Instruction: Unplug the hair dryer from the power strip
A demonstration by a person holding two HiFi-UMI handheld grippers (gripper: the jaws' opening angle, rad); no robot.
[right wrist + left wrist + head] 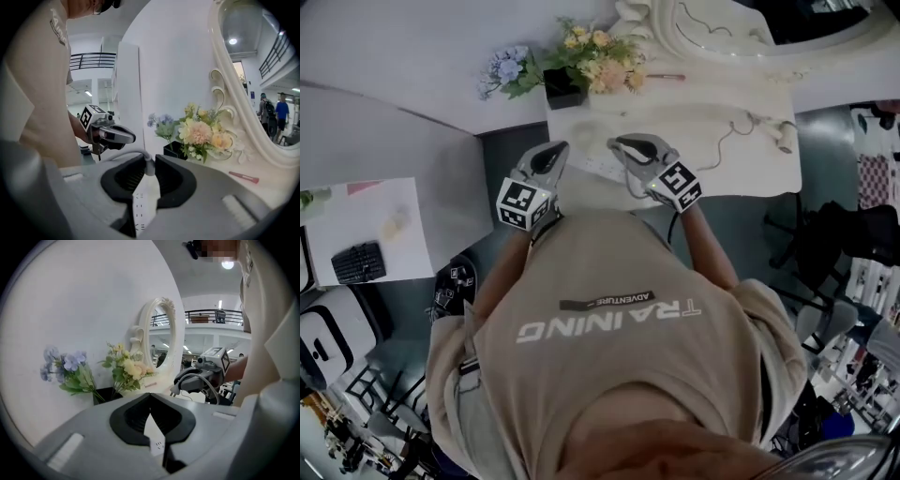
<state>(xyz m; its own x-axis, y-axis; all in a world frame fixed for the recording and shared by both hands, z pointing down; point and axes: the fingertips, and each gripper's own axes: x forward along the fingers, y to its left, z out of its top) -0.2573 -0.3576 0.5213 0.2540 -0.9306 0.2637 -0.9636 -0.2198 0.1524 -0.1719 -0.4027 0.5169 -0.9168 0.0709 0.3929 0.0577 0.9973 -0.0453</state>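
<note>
The white power strip lies on the white vanity top, below both grippers. My right gripper is shut on the grey plug. In the left gripper view the plug hangs clear of the strip with its prongs bare, and its cord loops back under the right gripper. The cord trails right to the hair dryer at the table's right end. My left gripper is shut with nothing in it, just above the strip.
A black pot of yellow and pink flowers and a bunch of blue flowers stand at the back left. An ornate white mirror fills the back. A pink pen lies near its base.
</note>
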